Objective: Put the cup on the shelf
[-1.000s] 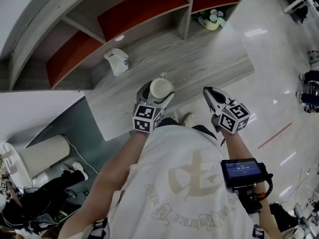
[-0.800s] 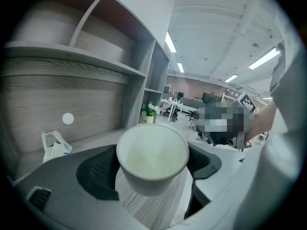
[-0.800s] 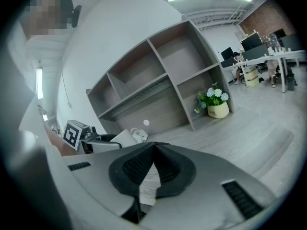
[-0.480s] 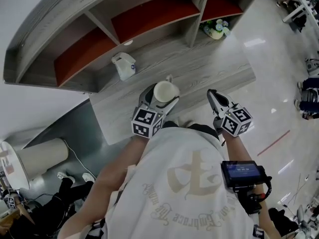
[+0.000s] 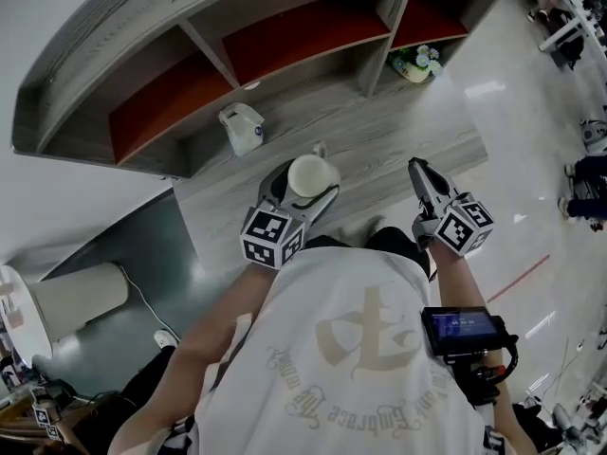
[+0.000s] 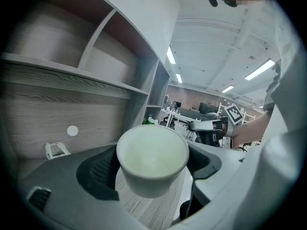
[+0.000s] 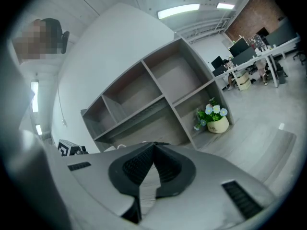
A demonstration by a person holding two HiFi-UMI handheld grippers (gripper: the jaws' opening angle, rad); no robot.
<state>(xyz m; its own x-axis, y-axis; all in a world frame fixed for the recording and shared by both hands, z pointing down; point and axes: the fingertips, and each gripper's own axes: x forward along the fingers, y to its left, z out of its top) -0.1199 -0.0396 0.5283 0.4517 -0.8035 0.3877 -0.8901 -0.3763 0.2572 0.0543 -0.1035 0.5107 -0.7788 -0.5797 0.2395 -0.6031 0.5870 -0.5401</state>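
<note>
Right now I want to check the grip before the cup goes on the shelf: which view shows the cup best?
The left gripper view: the cup fills the centre, upright, mouth open to the camera, clamped by the left gripper. The head view shows it small, from above. The right gripper view shows no clear cup.
</note>
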